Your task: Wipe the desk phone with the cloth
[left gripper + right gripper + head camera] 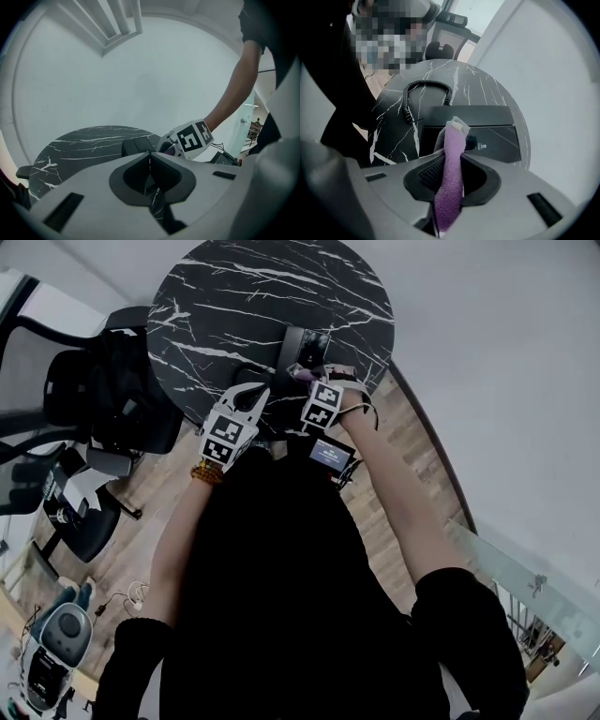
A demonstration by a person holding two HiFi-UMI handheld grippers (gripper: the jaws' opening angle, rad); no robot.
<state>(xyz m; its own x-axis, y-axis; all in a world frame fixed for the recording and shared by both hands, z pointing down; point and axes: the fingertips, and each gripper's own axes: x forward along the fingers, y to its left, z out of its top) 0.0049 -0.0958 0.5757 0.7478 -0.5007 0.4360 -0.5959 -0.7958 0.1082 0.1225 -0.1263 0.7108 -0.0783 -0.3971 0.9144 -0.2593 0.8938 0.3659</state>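
Note:
A black desk phone lies on the near part of a round black marble table. In the right gripper view the phone's flat body is just beyond the jaws, and its coiled cord curls off to the left. My right gripper is shut on a purple cloth, whose tip hangs over the phone's near edge. My left gripper is shut with nothing in it and hovers over the table's near edge, left of the phone. The head view shows both grippers, left and right, side by side.
A black office chair stands left of the table on the wooden floor. A small device with a lit screen sits below the right gripper, near the person's body. A white wall curves behind the table. A glass railing runs at the right.

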